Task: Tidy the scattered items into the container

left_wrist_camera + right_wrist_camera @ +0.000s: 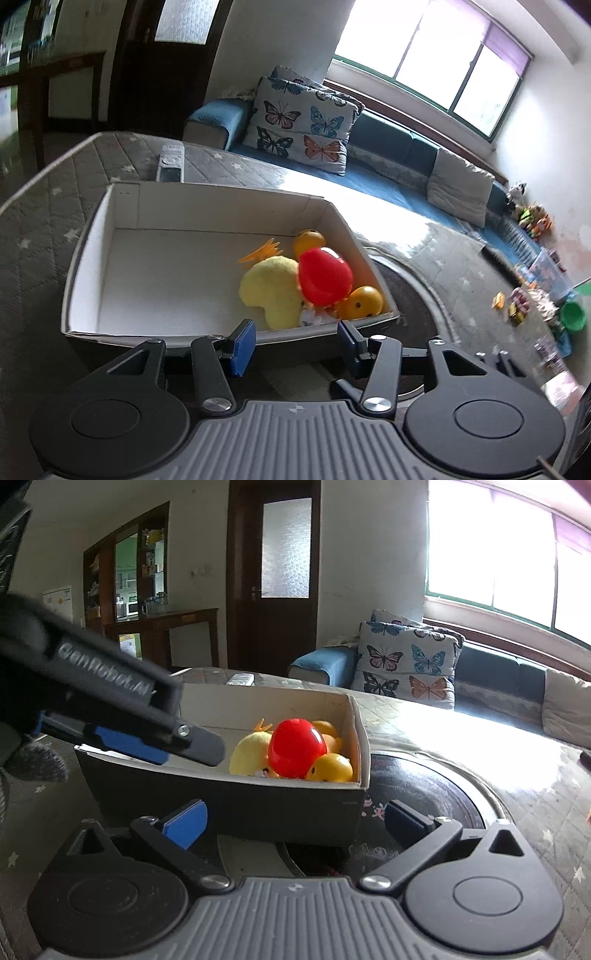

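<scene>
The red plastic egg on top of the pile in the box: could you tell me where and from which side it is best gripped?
Probably from above, with the fingers closing across the narrower middle of the red plastic egg. It lies topmost, against the yellow plush toy and the yellow balls, close to the cardboard box wall, so a sideways approach looks blocked. Its glossy, rounded shell may slip.

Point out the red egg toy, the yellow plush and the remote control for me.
red egg toy [325, 277], left wrist view, middle of its glossy shell.
yellow plush [271, 290], left wrist view, centre of its fuzzy body.
remote control [170, 162], left wrist view, middle of its face.
</scene>
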